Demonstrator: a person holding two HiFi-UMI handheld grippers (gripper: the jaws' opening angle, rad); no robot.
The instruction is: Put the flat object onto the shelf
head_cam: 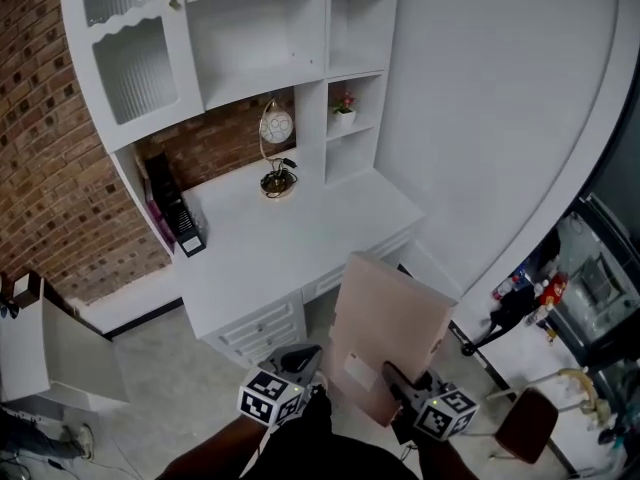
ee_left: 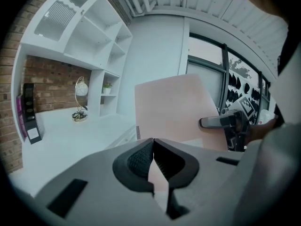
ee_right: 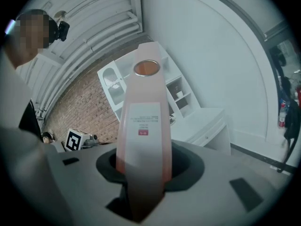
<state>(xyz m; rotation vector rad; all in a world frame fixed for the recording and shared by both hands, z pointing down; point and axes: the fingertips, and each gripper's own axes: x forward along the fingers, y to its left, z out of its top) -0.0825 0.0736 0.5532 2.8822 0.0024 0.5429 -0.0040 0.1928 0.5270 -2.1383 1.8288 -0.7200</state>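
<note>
Forearms in dark sleeves point(head_cam: 300, 453) enter from the near edge of the head view, side by side, both pointing toward the far white surface point(head_cam: 290, 238); the right gripper point(head_cam: 392, 376) point(ee_right: 143, 166) has its fingers pinching the near edge of the flat pink box point(head_cam: 390, 323) point(ee_right: 143, 117), which stands edge-on between them; the box is held in the air, tilted, in front of the surface and below the white shelf unit point(head_cam: 255, 28); the left gripper point(head_cam: 305, 356) point(ee_left: 153, 142) sits at the box's near left corner, its fingers pressed together at the tips with the box face point(ee_left: 174, 109) just beyond; whether they touch it I cannot tell.
</note>
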